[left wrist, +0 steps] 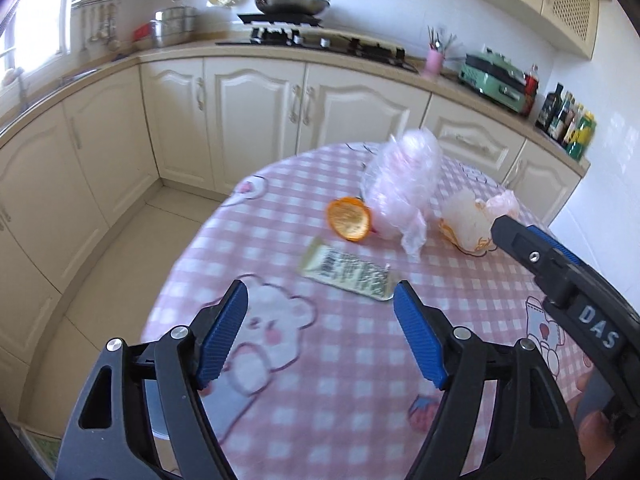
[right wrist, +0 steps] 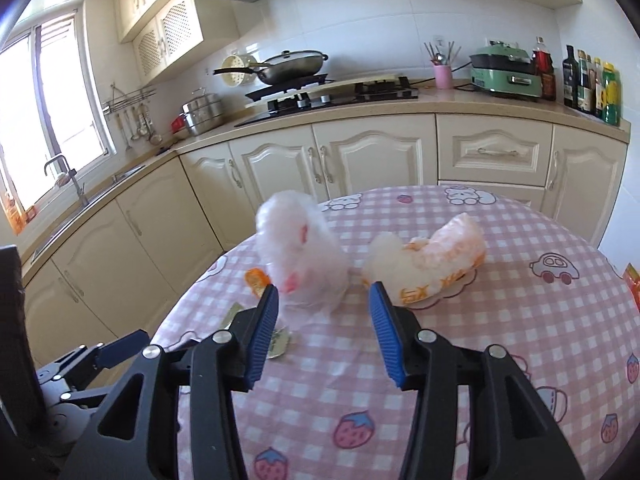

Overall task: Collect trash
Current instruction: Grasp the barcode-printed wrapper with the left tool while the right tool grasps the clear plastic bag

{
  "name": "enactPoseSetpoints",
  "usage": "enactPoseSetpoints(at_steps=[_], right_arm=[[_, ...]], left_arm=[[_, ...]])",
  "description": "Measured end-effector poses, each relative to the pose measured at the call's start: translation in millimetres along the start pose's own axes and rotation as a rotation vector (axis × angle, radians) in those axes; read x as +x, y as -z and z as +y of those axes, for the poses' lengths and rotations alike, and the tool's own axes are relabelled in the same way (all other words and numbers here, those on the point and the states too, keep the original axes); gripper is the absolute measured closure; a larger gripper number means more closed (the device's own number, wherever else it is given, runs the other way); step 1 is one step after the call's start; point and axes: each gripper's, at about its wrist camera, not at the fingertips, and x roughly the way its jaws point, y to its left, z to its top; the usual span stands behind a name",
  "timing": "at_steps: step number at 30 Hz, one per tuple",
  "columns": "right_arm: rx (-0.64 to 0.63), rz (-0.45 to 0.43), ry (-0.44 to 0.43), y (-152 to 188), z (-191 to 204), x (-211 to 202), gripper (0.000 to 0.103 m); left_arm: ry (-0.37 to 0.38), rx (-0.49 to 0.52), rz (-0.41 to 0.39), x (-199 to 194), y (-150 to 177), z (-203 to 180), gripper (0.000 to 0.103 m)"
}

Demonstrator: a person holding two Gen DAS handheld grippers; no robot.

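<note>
Both tools hang over the round table point(left wrist: 320, 360) with jaws apart and nothing gripped: the left gripper point(left wrist: 320, 312) wide, the right gripper point(right wrist: 324, 308) narrower. In the left view the flat wrapper point(left wrist: 348, 274) lies nearest at 12 o'clock, the orange peel point(left wrist: 349, 218) beyond it, then the clear bag point(left wrist: 400, 184) and printed bag point(left wrist: 468, 220) toward 1 o'clock. The right view hides most of the wrapper and peel behind its left finger and the clear bag; the bags blur there.

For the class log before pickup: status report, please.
Left gripper open, empty. Right gripper open, empty. Wrapper, peel, two bags on the table. Nothing in the way.
</note>
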Motion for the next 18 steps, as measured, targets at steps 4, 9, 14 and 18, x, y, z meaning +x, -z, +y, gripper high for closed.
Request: enactPoseSetpoints(at_steps=[4, 9, 14, 18], right_arm=[[0.027, 0.006, 0.003, -2, -14, 9, 0.055], [0.046, 0.028, 0.005, -2, -25, 28, 0.055], [0.062, 0.043, 0.004, 1, -28, 41, 0.055], [0.068, 0.063, -0.001, 3, -30, 50, 0.055]], left_arm=[[-0.008, 0.024, 0.039, 25, -8, -14, 0.031], [-0.057, 0.055, 0.085, 56, -9, -27, 0.031], [-0.068, 0.052, 0.104, 73, -10, -26, 0.031], [-0.044, 0.041, 0.099, 73, -11, -24, 0.033]])
